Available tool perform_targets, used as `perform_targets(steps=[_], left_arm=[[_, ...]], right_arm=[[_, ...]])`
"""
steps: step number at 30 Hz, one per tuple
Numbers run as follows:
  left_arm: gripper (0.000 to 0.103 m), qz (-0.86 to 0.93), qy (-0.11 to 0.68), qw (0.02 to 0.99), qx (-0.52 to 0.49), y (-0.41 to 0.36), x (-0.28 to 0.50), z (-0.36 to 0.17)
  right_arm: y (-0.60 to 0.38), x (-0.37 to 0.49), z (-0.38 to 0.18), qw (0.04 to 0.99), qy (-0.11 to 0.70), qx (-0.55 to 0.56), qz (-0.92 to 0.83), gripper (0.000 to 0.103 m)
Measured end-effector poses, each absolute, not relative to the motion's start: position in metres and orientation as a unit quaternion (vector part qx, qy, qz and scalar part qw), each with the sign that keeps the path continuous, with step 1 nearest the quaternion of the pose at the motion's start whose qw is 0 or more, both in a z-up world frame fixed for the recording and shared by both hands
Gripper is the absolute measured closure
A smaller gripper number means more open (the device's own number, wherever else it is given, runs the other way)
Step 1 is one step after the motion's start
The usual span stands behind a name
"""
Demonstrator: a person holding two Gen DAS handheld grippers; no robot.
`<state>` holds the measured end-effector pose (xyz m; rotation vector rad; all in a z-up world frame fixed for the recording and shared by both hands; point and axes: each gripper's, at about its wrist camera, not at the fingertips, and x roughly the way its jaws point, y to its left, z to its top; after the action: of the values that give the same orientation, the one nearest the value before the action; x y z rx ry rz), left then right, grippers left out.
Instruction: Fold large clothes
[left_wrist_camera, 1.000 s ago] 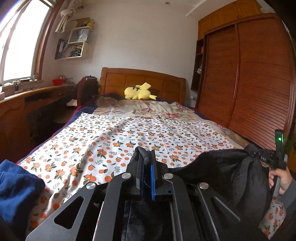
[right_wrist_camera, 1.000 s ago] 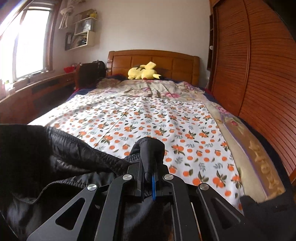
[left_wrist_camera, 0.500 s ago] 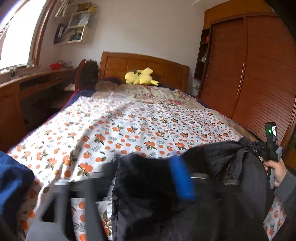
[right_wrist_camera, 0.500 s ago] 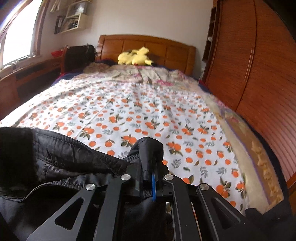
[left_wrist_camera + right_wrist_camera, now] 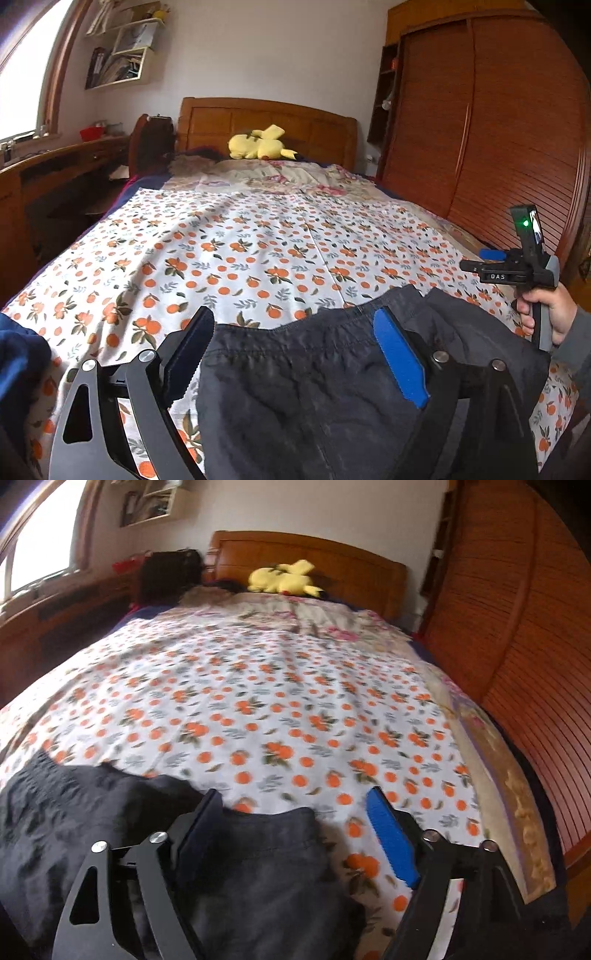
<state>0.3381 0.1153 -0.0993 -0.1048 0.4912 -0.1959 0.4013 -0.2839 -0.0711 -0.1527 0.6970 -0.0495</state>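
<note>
- We have both claws spread wide over the near end of the bed [image 5: 258,258], and neither one grips anything.
- Our left claw [image 5: 295,354] hovers just above the dark garment [image 5: 332,398]: its top hem runs crosswise between the fingers, and the cloth spills back toward us under the linkage.
- Our right claw [image 5: 299,834] straddles the garment's right-hand corner [image 5: 258,867]; the black finger overlaps the fabric, while the blue-padded finger [image 5: 391,849] sits over bare sheet (this view is slightly smeared, so we cannot tell whether anything touches).
- In the left view the right claw [image 5: 476,260] shows from the side, held in a hand [image 5: 546,314], a little above and beyond the garment's right edge.
- The garment lies straight ahead of and below both claws, its long axis left to right across the foot of the bed; we judge the left claw the nearer to the middle of the hem and the right the nearer to the corner.
- The fabric looks thin and matte, charcoal-black, with stitched seams and soft crinkles; it should drape limply and slide easily on the cotton sheet [image 5: 258,701] printed with oranges.
- Far off, a yellow plush toy [image 5: 260,146] rests against the wooden headboard [image 5: 266,118], well apart from the work.
</note>
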Motion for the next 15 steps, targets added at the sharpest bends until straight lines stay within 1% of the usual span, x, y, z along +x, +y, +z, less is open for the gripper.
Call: perform_targets(steps=[1, 4, 8, 11, 13, 14, 15], left_arm=[[0.013, -0.098, 0.245, 0.963, -0.052, 0.114, 0.339, -0.101], [0.013, -0.101, 0.249, 0.962, -0.053, 0.114, 0.338, -0.105], [0.013, -0.105, 0.251, 0.961, -0.047, 0.112, 0.337, -0.108], [0.013, -0.108, 0.252, 0.960, -0.049, 0.112, 0.337, -0.109], [0.011, -0.109, 0.254, 0.960, -0.049, 0.112, 0.337, -0.110], [0.011, -0.109, 0.255, 0.960, -0.049, 0.112, 0.338, -0.111], [0.011, -0.111, 0.257, 0.959, -0.049, 0.112, 0.338, -0.113]], right_arm=[[-0.275, 0.400, -0.072, 0.935, 0.347, -0.072, -0.009, 0.037], [-0.246, 0.400, -0.080, 0.927, 0.367, -0.063, 0.038, 0.046], [-0.208, 0.402, -0.095, 0.915, 0.389, -0.061, 0.084, 0.050], [-0.187, 0.408, -0.107, 0.905, 0.408, -0.067, 0.098, 0.057], [-0.180, 0.413, -0.116, 0.899, 0.420, -0.067, 0.105, 0.072], [-0.178, 0.416, -0.120, 0.896, 0.426, -0.068, 0.104, 0.076], [-0.176, 0.419, -0.123, 0.894, 0.430, -0.068, 0.104, 0.083]])
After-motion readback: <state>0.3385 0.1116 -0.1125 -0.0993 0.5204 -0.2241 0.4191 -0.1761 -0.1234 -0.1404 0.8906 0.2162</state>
